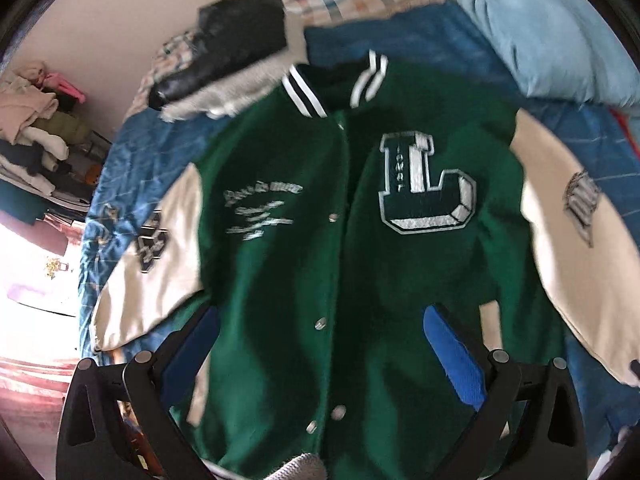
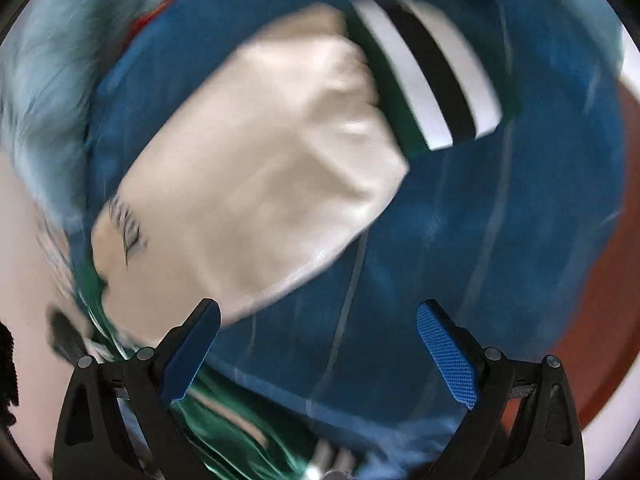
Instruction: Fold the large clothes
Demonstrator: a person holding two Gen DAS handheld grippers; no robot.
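A green jacket (image 1: 304,264) with cream sleeves is seen spread face up on a bed (image 1: 132,148) covered in blue bedding, its front snapped shut and its striped collar (image 1: 304,92) pointing away from the left camera. A large "L" patch (image 1: 424,184) is sewn on one side of the chest and pale script on the other. The left tool (image 1: 324,344) is held over the lower front of the jacket with its blue pads wide apart, nothing between them. Beyond the collar, a dark folded garment (image 1: 232,48) is stacked on checked cloth, and a pale blue pillow (image 1: 532,28) lies at the head of the bed. A pile of clothes (image 1: 36,128) is visible at the far left.

In the right view (heavily blurred) a cream sleeve (image 2: 256,168) lies across the blue bedding, ending in a striped cuff (image 2: 432,72). The right tool (image 2: 320,344) is held wide apart near the sleeve's upper end, gripping nothing.
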